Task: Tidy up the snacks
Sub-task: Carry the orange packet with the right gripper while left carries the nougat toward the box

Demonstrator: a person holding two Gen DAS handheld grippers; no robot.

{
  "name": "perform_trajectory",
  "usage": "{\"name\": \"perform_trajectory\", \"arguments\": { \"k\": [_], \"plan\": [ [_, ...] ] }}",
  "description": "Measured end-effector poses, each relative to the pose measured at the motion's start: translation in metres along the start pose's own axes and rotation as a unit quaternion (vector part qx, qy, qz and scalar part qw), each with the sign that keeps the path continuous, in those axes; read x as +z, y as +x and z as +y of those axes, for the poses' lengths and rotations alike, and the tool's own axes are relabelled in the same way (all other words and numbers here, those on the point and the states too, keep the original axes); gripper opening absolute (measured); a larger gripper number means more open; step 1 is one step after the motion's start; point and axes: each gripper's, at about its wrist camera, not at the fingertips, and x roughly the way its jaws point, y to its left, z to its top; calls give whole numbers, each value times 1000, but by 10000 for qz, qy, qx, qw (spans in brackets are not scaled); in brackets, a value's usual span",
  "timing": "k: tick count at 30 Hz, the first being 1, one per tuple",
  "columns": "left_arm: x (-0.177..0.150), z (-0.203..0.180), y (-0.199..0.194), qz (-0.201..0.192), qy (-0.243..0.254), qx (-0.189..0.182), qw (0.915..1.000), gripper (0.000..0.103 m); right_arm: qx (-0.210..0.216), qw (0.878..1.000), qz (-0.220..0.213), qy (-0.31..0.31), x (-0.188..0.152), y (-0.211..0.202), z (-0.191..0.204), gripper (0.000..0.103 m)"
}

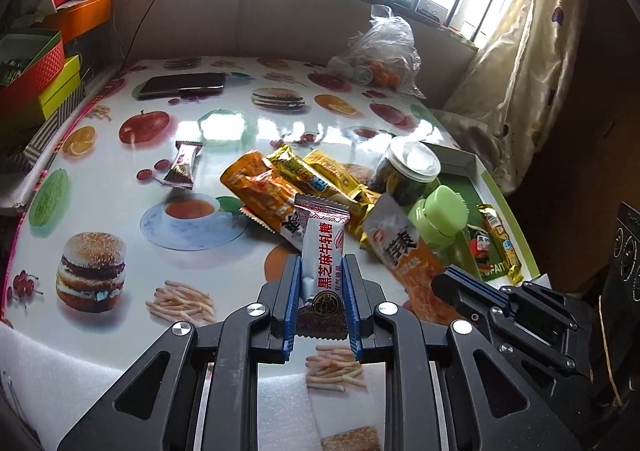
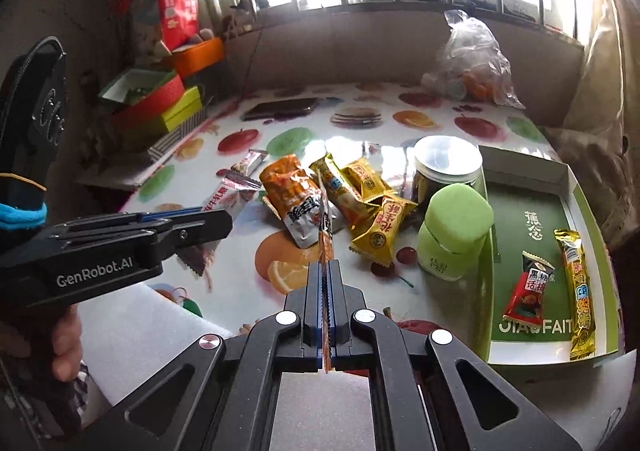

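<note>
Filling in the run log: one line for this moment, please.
left tongs: shut on white nougat packet | right tongs: shut on orange packet | green tray: two snacks inside

Table [image 1: 100,171], fruit-and-burger print cloth — bearing: snack-packet heap [image 1: 288,187] just ahead, phone [image 1: 184,85] far ahead-left, plastic bag [image 1: 380,51] far ahead-right, green box lid [image 2: 532,219] right.

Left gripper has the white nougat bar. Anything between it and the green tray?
Yes. The green-lidded jar and clear-lidded jar stand along the green tray's near side, and the right gripper with its orange packet crosses the path too.
</note>
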Motion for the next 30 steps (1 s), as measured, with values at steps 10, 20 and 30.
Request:
{"name": "perform_trajectory", "arguments": {
  "k": [10,20,30],
  "plan": [
    [15,-34,-5,-150,311,-228,9991,21,-129,9987,-435,240,12,-32,-19,1],
    [21,-48,-3,-119,421,-297,9986,21,-253,9970,-572,451,9,-48,-38,1],
    [38,-84,3,-174,688,-556,9959,21,-585,9914,-973,651,21,-82,-70,1]
  ]
}}
